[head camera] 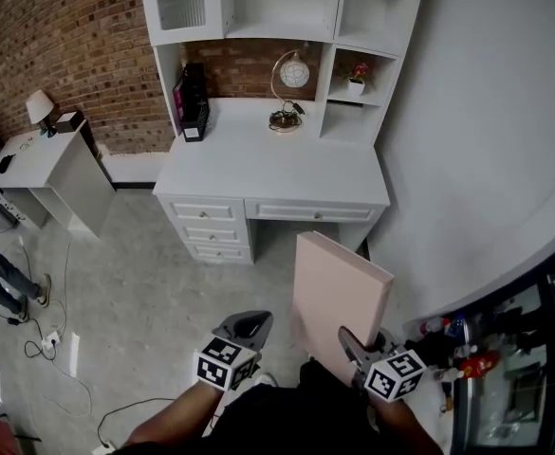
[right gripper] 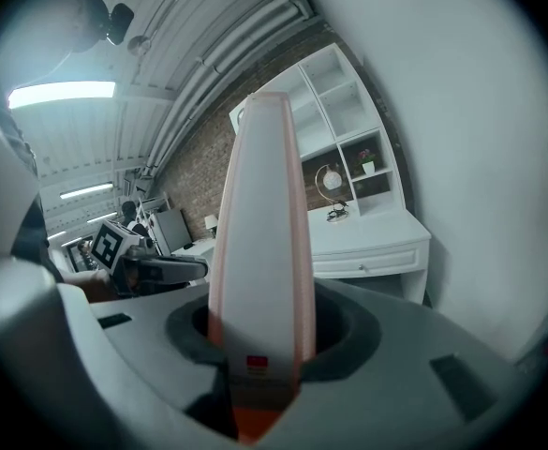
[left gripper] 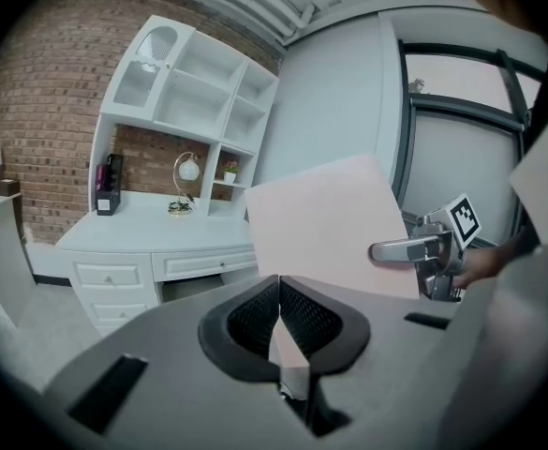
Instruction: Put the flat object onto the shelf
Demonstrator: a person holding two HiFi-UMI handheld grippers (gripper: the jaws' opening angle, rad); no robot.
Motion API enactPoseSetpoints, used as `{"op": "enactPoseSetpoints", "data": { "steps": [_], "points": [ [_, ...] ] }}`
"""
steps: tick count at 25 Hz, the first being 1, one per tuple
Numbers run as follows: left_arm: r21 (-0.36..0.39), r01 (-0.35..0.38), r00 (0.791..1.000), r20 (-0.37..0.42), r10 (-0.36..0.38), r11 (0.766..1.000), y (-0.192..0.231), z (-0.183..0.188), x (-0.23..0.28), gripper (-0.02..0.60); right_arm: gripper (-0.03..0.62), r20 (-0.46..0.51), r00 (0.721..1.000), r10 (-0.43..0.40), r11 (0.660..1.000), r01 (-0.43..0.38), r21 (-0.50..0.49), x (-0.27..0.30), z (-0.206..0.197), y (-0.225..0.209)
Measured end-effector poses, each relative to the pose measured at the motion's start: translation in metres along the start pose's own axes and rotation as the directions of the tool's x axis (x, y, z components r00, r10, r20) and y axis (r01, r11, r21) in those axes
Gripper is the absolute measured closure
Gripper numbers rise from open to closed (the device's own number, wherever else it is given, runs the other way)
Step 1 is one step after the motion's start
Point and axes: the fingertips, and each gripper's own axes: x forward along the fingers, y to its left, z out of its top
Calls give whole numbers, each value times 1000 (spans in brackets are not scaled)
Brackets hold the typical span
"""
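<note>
Your right gripper (head camera: 355, 345) clamps the near edge of a flat pink board (head camera: 342, 294) and holds it upright above the floor, in front of the white table (head camera: 258, 164). Your left gripper (head camera: 249, 326) hangs just left of the board, its jaws pressed together on nothing. The white shelf (head camera: 279, 32) stands on the table, well apart from the board.

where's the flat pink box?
Head view, lower right: the flat pink box is clamped on edge in the right gripper, in front of the white desk.
</note>
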Motion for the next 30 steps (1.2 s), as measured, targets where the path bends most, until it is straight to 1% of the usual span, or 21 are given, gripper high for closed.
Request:
{"op": "enactPoseSetpoints", "data": {
  "steps": [4, 10, 15, 18, 24, 30],
  "points": [
    [-8, 8, 1000, -5, -8, 1000, 2, 3, 19, 575, 427, 1, 999, -32, 999, 32, 18, 5, 6, -22],
    [-9, -2, 1000, 8, 2, 1000, 9, 27, 54, 575, 428, 7, 999, -54, 998, 54, 10, 24, 30, -68],
    [-16, -32, 999, -1, 32, 999, 31, 48, 85, 575, 428, 31, 999, -41, 999, 41, 8, 52, 65, -104],
    [-20, -42, 999, -6, 42, 999, 42, 61, 109, 576, 428, 38, 998, -43, 999, 43, 18, 66, 77, -130],
    [-15, -68, 997, 21, 69, 998, 57, 98, 153, 577, 428, 31, 999, -44, 999, 43, 17, 87, 101, -181],
    [-21, -100, 995, 28, 100, 995, 68, 120, 187, 575, 429, 60, 998, -26, 1000, 26, 1, 104, 132, -219]
  ]
}}
